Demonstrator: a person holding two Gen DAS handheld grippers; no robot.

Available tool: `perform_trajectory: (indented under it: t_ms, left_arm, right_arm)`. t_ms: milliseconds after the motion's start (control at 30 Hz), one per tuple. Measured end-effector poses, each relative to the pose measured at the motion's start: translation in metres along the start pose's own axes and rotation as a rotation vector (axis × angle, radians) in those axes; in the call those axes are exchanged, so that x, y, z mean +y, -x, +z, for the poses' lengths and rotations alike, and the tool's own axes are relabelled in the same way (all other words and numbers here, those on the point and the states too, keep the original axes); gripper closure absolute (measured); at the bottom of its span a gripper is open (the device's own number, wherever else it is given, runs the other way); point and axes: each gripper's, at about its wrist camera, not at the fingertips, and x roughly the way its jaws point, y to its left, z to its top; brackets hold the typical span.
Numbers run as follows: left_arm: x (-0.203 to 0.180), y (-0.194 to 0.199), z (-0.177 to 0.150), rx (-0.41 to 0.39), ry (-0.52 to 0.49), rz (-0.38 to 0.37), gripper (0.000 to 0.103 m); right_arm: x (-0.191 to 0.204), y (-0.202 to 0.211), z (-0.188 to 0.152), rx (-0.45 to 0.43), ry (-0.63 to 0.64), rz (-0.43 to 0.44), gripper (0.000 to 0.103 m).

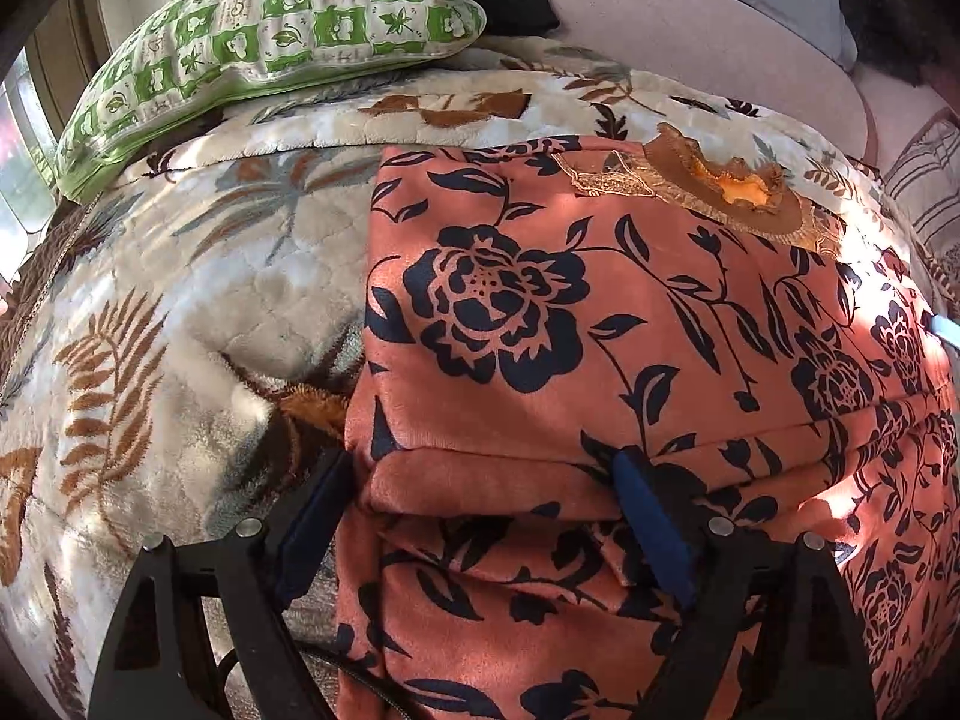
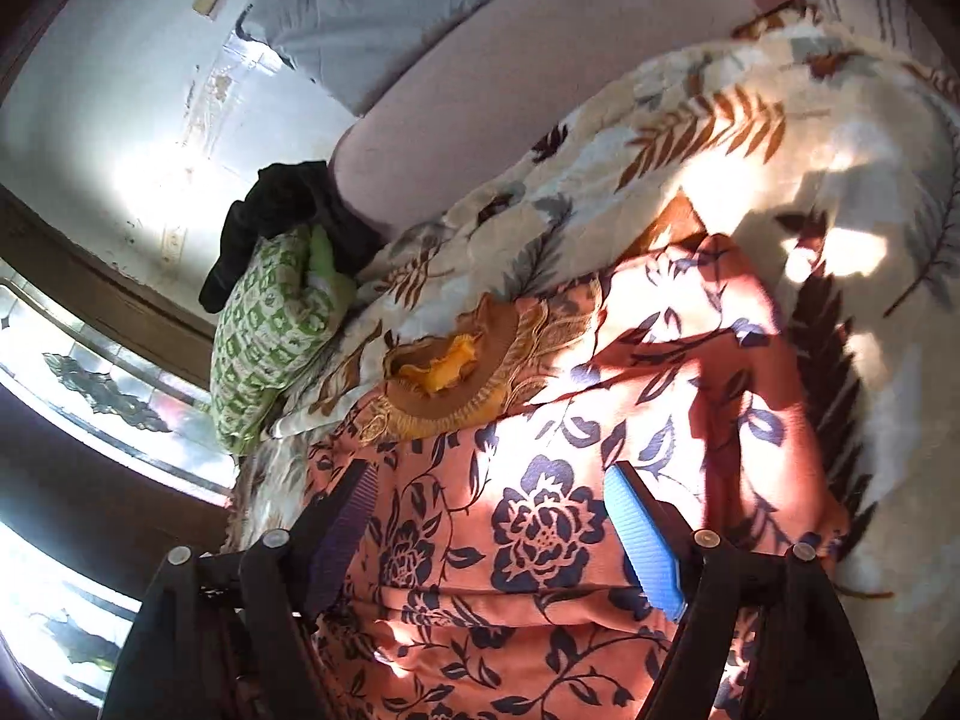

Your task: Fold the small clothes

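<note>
A salmon garment [image 1: 540, 312] with a dark navy flower print lies folded on the bed, its brown embroidered neckline [image 1: 720, 186] at the far end. My left gripper [image 1: 485, 455] is open, its fingers [image 1: 318, 516] straddling the near left corner of the folded edge; one finger rests on the cloth, the other beside it on the blanket. In the right wrist view the same garment [image 2: 540, 420] spreads below my right gripper [image 2: 491, 469], which stands open above the cloth with nothing pressed between its blue pads [image 2: 645, 540]. The neckline [image 2: 456, 360] lies just ahead.
A plush leaf-print blanket [image 1: 180, 300] covers the bed under the garment. A green-checked pillow [image 1: 270, 18] sits at the far left with dark clothing [image 2: 270, 210] behind it. A pink sheet [image 1: 690, 18] lies beyond. A window [image 2: 90, 372] is at the left.
</note>
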Motion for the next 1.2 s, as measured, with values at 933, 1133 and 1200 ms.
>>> perform_trajectory:
  t_ms: [933,1133,1200]
  left_arm:
    - [0.023,0.05,-0.031,-0.073,0.154,-0.018,0.008]
    - [0.038,0.06,-0.033,-0.091,0.212,-0.045,0.008]
    - [0.043,0.049,-0.028,-0.045,0.242,-0.027,0.009]
  right_arm:
    - [-0.024,-0.004,-0.005,0.043,-0.15,-0.084,0.016]
    - [0.009,0.015,-0.034,0.037,0.025,-0.028,0.011]
    - [-0.019,-0.013,-0.039,0.144,-0.032,-0.128,0.013]
